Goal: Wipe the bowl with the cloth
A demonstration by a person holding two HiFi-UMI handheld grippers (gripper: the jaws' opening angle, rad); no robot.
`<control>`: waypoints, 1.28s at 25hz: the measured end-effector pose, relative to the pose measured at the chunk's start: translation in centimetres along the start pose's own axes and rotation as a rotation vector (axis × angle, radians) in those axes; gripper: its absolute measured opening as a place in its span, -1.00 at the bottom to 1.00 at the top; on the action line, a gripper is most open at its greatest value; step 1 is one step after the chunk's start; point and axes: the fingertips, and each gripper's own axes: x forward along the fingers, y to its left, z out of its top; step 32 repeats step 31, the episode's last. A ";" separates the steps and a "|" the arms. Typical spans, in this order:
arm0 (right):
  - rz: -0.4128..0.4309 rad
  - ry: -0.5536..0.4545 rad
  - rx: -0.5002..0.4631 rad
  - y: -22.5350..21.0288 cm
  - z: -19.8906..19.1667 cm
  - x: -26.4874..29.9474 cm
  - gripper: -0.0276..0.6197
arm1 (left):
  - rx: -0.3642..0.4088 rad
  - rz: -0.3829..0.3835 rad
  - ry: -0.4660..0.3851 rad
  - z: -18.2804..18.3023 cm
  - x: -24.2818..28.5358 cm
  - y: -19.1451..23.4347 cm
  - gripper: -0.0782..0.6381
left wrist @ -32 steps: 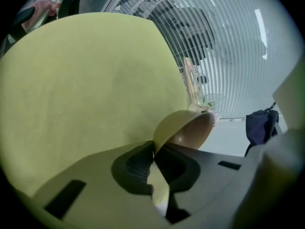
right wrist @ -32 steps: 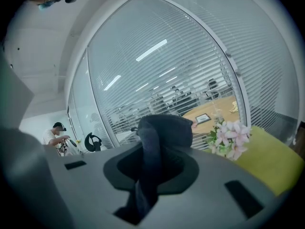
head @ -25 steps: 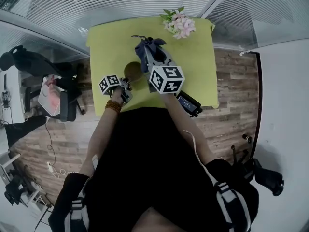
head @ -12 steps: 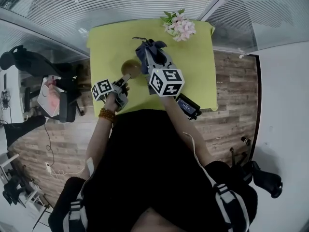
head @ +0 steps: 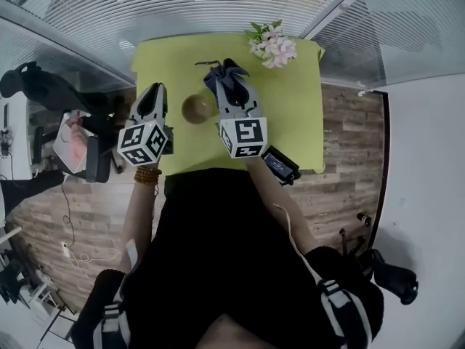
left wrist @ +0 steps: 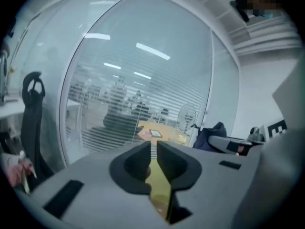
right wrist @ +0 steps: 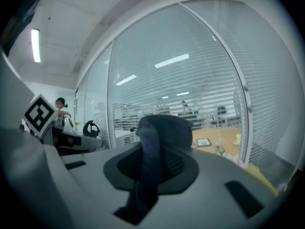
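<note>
A brown bowl (head: 196, 109) stands on the yellow-green table (head: 290, 115), left of centre. My left gripper (head: 155, 89) is lifted at the table's left edge, apart from the bowl. In the left gripper view its jaws (left wrist: 153, 147) have just been closing and stand almost together, with only a thin slit and nothing between them. My right gripper (head: 231, 86) hovers right of the bowl, shut on a dark blue cloth (head: 224, 75). In the right gripper view the cloth (right wrist: 150, 151) runs down between the jaws (right wrist: 157, 128) and bulges over their tips.
Pink flowers (head: 272, 46) lie at the table's far right corner. A black device (head: 281, 163) sits at the near right edge. A black office chair (head: 43, 93) stands left of the table. Glass walls with blinds (head: 218, 6) close off the far side.
My left gripper has come away from the bowl's near side and risen up and to the left. The bowl stays on the table. The right gripper with the cloth has barely shifted.
</note>
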 end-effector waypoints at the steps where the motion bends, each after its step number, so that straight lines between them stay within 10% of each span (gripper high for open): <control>1: 0.013 -0.022 -0.050 0.7 0.6 -0.1 -0.75 | 0.064 0.015 -0.031 1.1 -0.1 -0.3 -0.67; 6: 0.055 -0.056 -0.171 3.0 1.9 -0.3 -0.77 | 0.284 0.090 -0.033 1.4 -0.1 -1.4 -0.70; 32: 0.087 0.002 -0.146 3.1 -0.3 0.4 -0.77 | 0.262 0.100 0.057 -1.9 -0.7 -0.5 -0.71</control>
